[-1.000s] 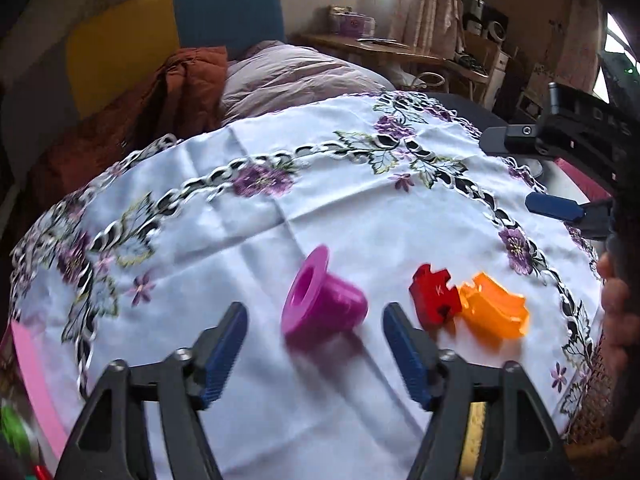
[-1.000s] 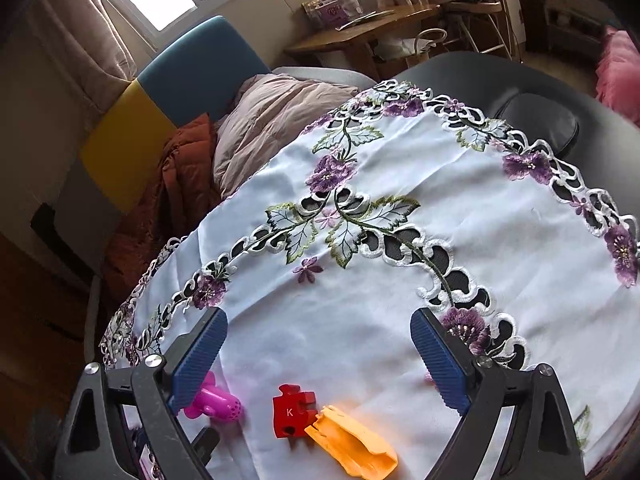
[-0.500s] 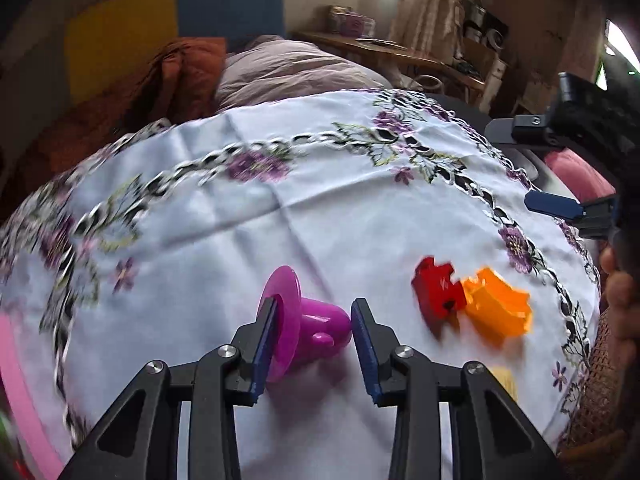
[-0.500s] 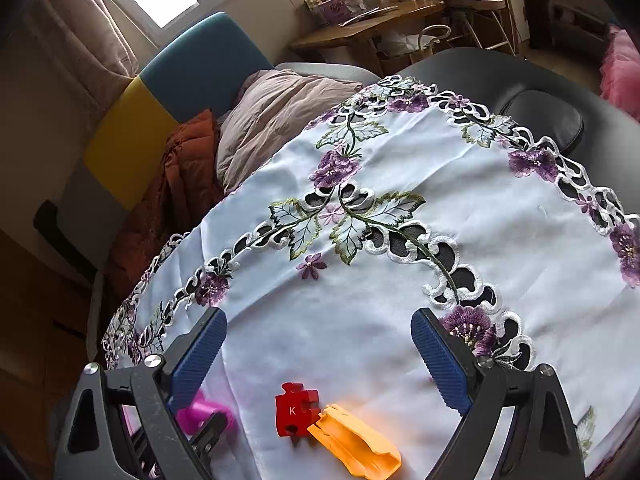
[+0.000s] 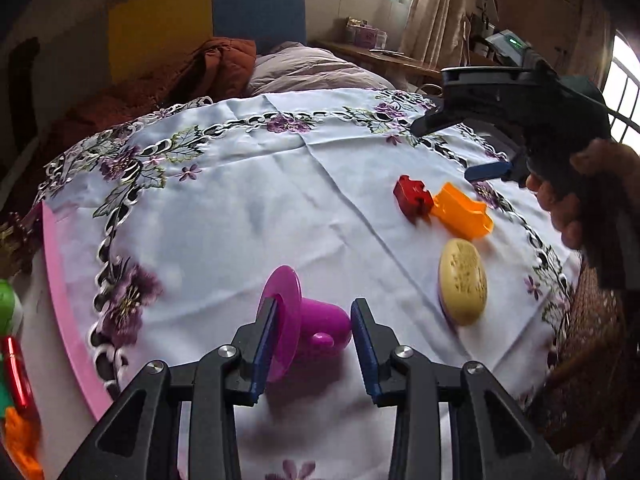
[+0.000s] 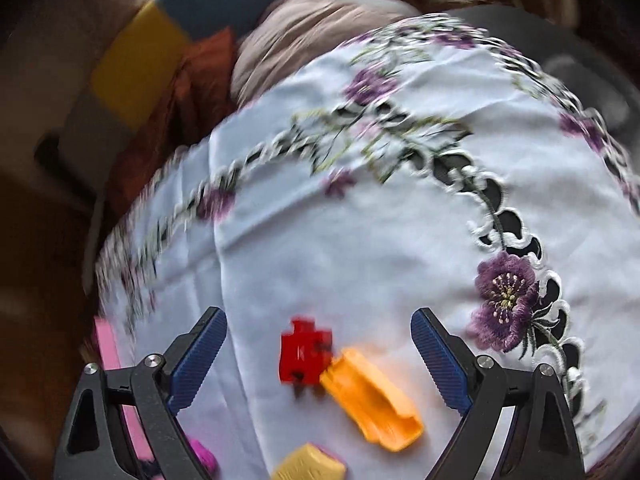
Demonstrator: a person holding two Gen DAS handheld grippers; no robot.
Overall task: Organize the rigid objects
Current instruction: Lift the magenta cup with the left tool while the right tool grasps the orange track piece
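You've got glossy magenta plastic in the flanged piece (image 5: pixel 316 320), smooth and shiny between ribbed matt blue pads (image 5: pixel 362 344) on black matt plastic arms with bright metal screws (image 5: pixel 226 351). Under it, your white tablecloth (image 5: pixel 240 216) is smooth woven cloth, creased, with raised purple embroidery and cutwork. The red puzzle piece (image 5: pixel 412 199) and orange piece (image 5: pixel 460 216) look like smooth plastic; the tan oval (image 5: pixel 463 282) has a rough, pitted face.

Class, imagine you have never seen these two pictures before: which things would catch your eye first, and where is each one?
First, the bright magenta funnel-shaped toy, lying on its side, clamped in the left gripper at the near edge of the white embroidered tablecloth. Next, the red puzzle piece touching the orange toy, framed by the open right gripper.
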